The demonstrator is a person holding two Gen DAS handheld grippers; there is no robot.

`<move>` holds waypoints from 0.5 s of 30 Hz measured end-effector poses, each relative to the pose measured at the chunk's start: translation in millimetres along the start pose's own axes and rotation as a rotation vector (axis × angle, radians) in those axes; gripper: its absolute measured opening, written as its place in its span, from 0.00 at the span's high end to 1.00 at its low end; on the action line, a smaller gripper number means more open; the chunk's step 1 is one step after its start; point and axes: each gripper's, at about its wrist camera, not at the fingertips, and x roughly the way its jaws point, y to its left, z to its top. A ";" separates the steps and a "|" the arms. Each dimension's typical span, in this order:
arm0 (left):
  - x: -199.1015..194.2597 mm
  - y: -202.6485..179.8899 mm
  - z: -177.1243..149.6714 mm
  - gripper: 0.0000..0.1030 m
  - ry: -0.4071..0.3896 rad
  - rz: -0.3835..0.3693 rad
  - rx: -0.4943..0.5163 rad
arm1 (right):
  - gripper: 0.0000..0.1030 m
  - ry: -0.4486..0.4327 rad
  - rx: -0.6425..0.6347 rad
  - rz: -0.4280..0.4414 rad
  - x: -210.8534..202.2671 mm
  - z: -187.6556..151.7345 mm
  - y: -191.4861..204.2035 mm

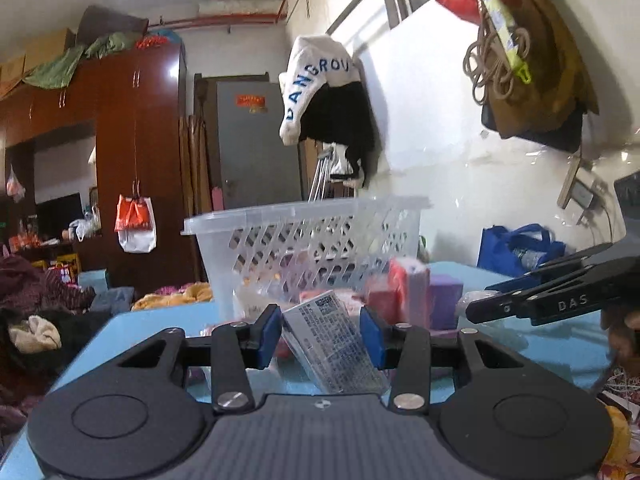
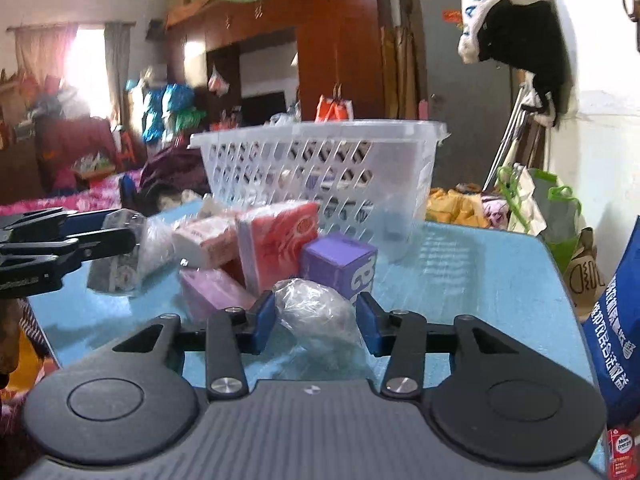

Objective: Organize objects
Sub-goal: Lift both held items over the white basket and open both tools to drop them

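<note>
The white lattice basket [image 2: 320, 168] stands at the far side of the blue desk [image 2: 480, 264], upright, and through its walls only dim shapes show; what lies inside cannot be told. In front of it sits a huddle of packs: a red tissue pack [image 2: 276, 248] on end, a pink-and-white pack [image 2: 208, 240] to its left, a purple box [image 2: 340, 268] to its right and a lilac pack [image 2: 212, 296] nearer.

The left claw [image 1: 320, 334] pinches a clear-wrapped pack with printed label [image 1: 336, 344], tilted, its blue pads against both sides. From the right wrist view this pack appears at the left, crinkled film blurring its contents.

The right claw [image 2: 316, 322] straddles a crumpled clear plastic bag [image 2: 320, 312] lying on the desk; the bag fills the gap between the blue pads, and whether they press it is hard to tell.

Around the desk: a blue tote bag [image 2: 616, 320] cut off at the right edge, a small red carton [image 2: 622, 456] below it, a dark wood wardrobe [image 2: 320, 40] behind, and a white garment with blue letters [image 2: 496, 0] hanging on the wall. The bed [image 2: 52, 200] at left is blurred.
</note>
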 end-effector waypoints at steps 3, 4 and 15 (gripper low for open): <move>0.8 1.8 1.3 0.54 0.002 0.004 -0.005 | 0.54 -0.042 0.006 -0.028 -4.0 -1.5 0.6; 1.7 3.0 0.9 0.54 0.007 0.006 -0.010 | 0.54 -0.055 0.006 -0.034 -4.9 -1.6 0.5; 13.1 31.1 42.5 0.54 -0.062 -0.008 -0.090 | 0.56 -0.211 0.034 -0.068 -22.8 60.3 9.3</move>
